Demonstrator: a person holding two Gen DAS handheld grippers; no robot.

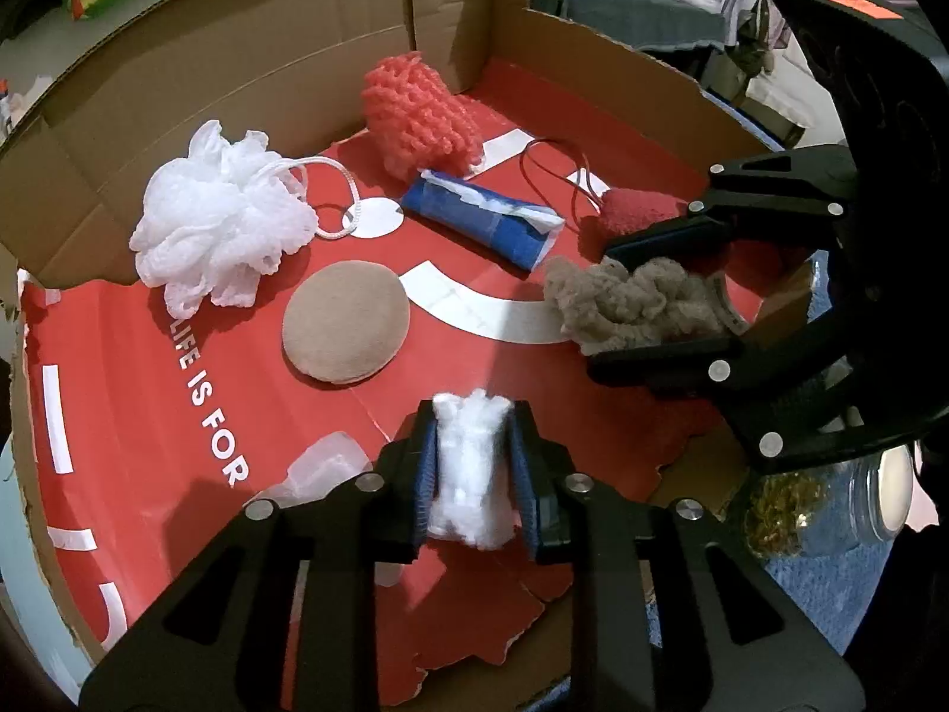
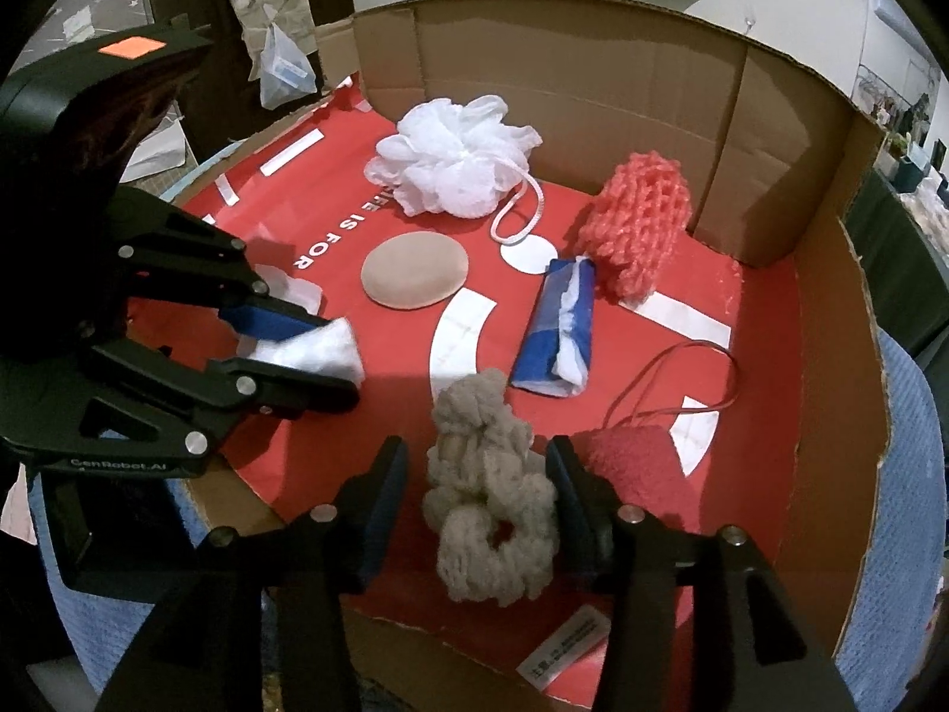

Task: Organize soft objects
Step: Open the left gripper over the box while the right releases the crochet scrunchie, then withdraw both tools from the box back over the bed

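Note:
My left gripper (image 1: 471,415) is shut on a white cotton wad (image 1: 471,474), low over the red floor of a cardboard box (image 1: 237,77); the right wrist view has this gripper (image 2: 347,356) and wad (image 2: 320,350) at the left. My right gripper (image 2: 474,448) stands open around a grey fluffy scrunchie (image 2: 492,510) lying on the box floor. Its right finger touches the scrunchie, and a gap shows at the left finger. The left wrist view shows that gripper (image 1: 602,308) and the scrunchie (image 1: 629,302) at the right.
In the box lie a white mesh loofah (image 2: 457,160), a coral knitted sponge (image 2: 637,225), a beige round pad (image 2: 415,270), a blue-and-white roll (image 2: 560,326) and a red fluffy piece with a cord (image 2: 634,463). Cardboard walls (image 2: 593,89) enclose the back and right. A jar (image 1: 878,492) stands outside.

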